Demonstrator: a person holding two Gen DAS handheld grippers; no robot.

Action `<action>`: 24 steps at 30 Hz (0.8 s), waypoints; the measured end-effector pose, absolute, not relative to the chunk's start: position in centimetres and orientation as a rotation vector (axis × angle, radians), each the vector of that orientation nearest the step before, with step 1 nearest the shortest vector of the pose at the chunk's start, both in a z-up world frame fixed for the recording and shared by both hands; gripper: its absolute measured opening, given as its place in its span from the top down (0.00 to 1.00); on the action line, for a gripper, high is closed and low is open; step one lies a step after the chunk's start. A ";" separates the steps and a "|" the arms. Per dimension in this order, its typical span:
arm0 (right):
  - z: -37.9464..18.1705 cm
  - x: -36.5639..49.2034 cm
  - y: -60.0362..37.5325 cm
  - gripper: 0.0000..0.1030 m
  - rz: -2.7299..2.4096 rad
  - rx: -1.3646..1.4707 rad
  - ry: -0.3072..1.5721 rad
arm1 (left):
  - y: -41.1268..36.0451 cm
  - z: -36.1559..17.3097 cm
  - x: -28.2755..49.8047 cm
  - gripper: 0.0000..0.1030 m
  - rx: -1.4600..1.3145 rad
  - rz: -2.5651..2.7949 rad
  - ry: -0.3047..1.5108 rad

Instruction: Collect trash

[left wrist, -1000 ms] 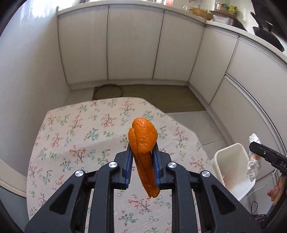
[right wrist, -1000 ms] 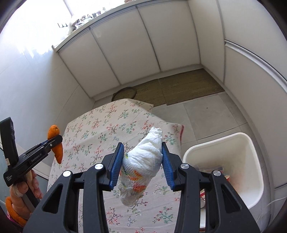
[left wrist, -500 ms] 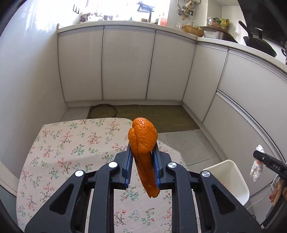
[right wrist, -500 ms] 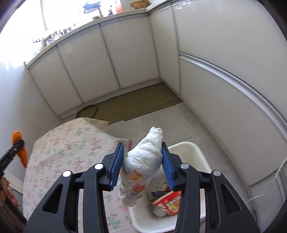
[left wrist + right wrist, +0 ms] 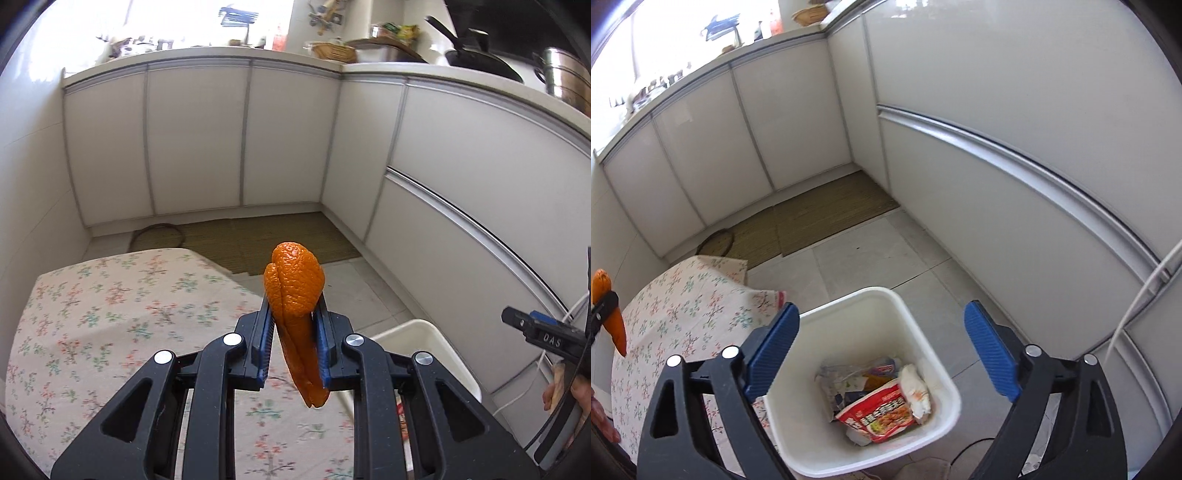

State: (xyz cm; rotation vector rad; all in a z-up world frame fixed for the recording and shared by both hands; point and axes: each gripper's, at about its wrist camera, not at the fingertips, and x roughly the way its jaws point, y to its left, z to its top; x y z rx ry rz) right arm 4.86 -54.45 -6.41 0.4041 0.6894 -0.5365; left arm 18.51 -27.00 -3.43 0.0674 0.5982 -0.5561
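My left gripper (image 5: pixel 293 332) is shut on a long piece of orange peel (image 5: pixel 295 291), held above the edge of the flowered table (image 5: pixel 110 321). The peel (image 5: pixel 609 314) also shows at the left edge of the right wrist view. My right gripper (image 5: pixel 881 332) hangs over the white trash bin (image 5: pixel 923 339), its jaws opening wide with nothing between them. The crumpled white tissue (image 5: pixel 916 391) lies inside the bin beside a red snack wrapper (image 5: pixel 882 410) and other scraps. In the left wrist view the bin (image 5: pixel 436 343) sits low at the right, with the right gripper's finger (image 5: pixel 543 334) above it.
White kitchen cabinets (image 5: pixel 199 140) line the back and right walls. A woven mat (image 5: pixel 820 218) lies on the tiled floor beyond the bin. A white cable (image 5: pixel 1137 295) hangs at the right. Pots and pans (image 5: pixel 480 55) stand on the counter.
My right gripper swung from the table to above the bin, opened, and the tissue dropped in. My left gripper carried the peel rightward toward the table's edge.
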 end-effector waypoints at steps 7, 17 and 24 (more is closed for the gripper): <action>-5.7 1.6 -56.4 0.07 -0.612 0.438 0.623 | -32.9 -4.8 16.0 0.79 0.111 -0.693 0.614; -4.0 -2.5 -55.1 0.07 -0.744 0.325 0.554 | -35.9 -4.7 12.9 0.25 0.117 -0.743 0.599; -2.9 -5.7 -51.6 0.07 -0.778 0.312 0.495 | -33.0 -2.3 9.6 0.07 0.135 -0.688 0.488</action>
